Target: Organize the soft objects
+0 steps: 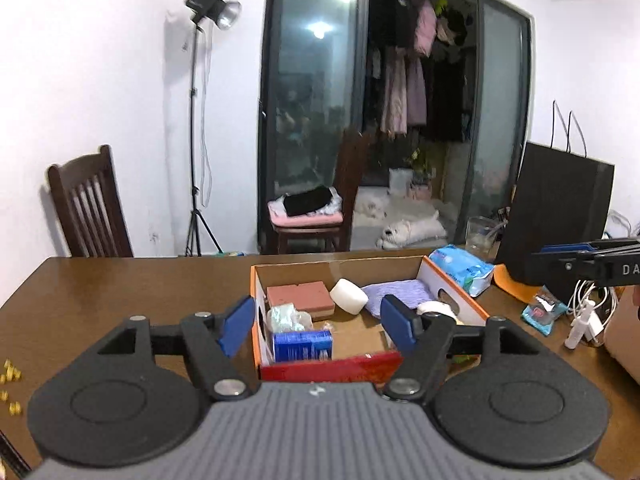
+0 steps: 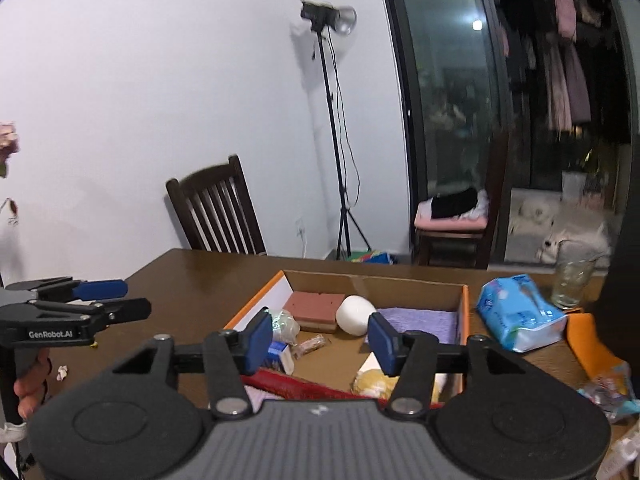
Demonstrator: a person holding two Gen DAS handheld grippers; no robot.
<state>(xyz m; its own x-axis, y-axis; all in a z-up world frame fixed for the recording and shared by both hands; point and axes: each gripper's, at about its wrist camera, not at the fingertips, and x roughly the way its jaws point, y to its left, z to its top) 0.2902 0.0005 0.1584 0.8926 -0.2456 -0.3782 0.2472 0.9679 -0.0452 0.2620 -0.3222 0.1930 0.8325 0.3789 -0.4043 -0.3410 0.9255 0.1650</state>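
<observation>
Box [image 1: 452, 294] on table [image 1: 120, 284]: brick-red sponge [image 1: 300, 300], white foam [image 1: 349, 295], purple cloth [image 1: 400, 294], blue pack [image 1: 302, 345] partly behind near wall. Yellow item [image 2: 374, 384] half hidden by right gripper [image 2: 320, 340]. Left gripper [image 1: 318, 326] and right gripper both spread wide, holding nothing. Tissue pack [image 2: 520, 314] right of box.

Only clear one is "GenRobot.AI" in white on the side of the left gripper [image 2: 100, 300]. The right gripper [image 1: 560, 254] shows just "DA" at the frame edge. Package prints are too blurry.
</observation>
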